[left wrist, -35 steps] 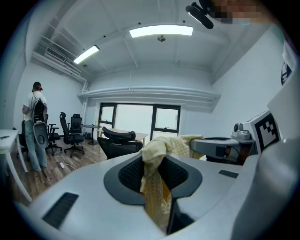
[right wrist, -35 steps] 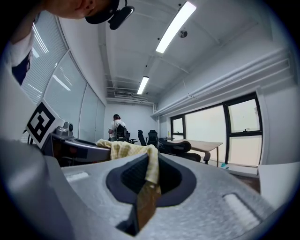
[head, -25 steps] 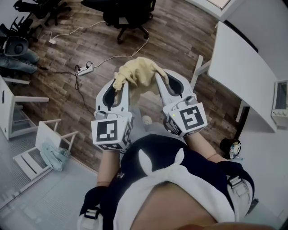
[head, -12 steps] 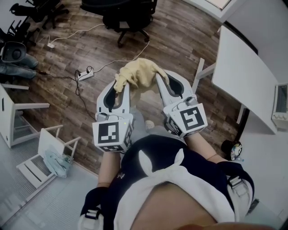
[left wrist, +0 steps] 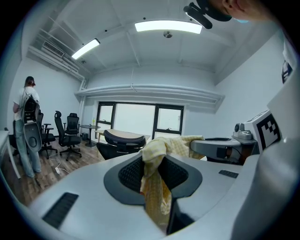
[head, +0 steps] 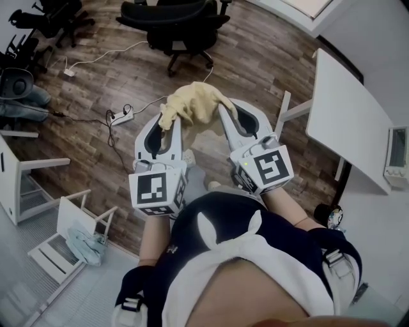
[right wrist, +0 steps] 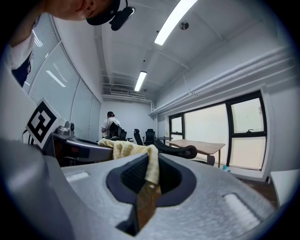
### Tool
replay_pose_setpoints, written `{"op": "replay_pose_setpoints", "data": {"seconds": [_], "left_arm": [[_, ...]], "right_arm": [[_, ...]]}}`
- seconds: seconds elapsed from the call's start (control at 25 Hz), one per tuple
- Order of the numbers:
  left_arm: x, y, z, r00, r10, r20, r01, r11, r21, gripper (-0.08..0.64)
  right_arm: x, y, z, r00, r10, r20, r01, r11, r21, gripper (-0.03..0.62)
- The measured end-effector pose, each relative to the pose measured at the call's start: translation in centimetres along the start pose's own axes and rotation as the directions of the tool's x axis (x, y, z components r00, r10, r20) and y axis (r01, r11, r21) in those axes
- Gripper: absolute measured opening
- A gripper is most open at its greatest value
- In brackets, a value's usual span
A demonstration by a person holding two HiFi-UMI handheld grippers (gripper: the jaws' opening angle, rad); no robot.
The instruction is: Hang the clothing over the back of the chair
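Garment (head: pixel 195 105), yellow, pinched at either end by left gripper (head: pixel 170 121) and right gripper (head: pixel 225 114) and bunched between them, black office chair (head: pixel 182 25) now nearer ahead of both, suggesting the carry approaches the hanging step.

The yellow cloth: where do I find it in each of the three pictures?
Head view: the yellow cloth is at upper centre, slung between the left claw and the right claw.
Left gripper view: centre, pinched in that claw and trailing off to the right.
Right gripper view: centre, pinched and trailing off to the left.
Shared landmark: the black office chair, beyond the cloth.
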State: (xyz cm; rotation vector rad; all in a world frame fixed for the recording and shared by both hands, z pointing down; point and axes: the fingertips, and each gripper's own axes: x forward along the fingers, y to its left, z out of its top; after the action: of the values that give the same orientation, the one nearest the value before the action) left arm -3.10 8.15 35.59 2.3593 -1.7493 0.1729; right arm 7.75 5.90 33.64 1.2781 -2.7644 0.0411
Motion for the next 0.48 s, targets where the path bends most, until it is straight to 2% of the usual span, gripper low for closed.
{"op": "replay_pose_setpoints", "data": {"seconds": [0.48], "left_arm": [[5.8, 7.6, 2.0, 0.999, -0.044, 0.004, 0.044, 0.999, -0.021, 0.097]], "right_arm": [[9.6, -0.9, 1.3, 0.999, -0.042, -0.017, 0.041, 0.999, -0.02, 0.026]]}}
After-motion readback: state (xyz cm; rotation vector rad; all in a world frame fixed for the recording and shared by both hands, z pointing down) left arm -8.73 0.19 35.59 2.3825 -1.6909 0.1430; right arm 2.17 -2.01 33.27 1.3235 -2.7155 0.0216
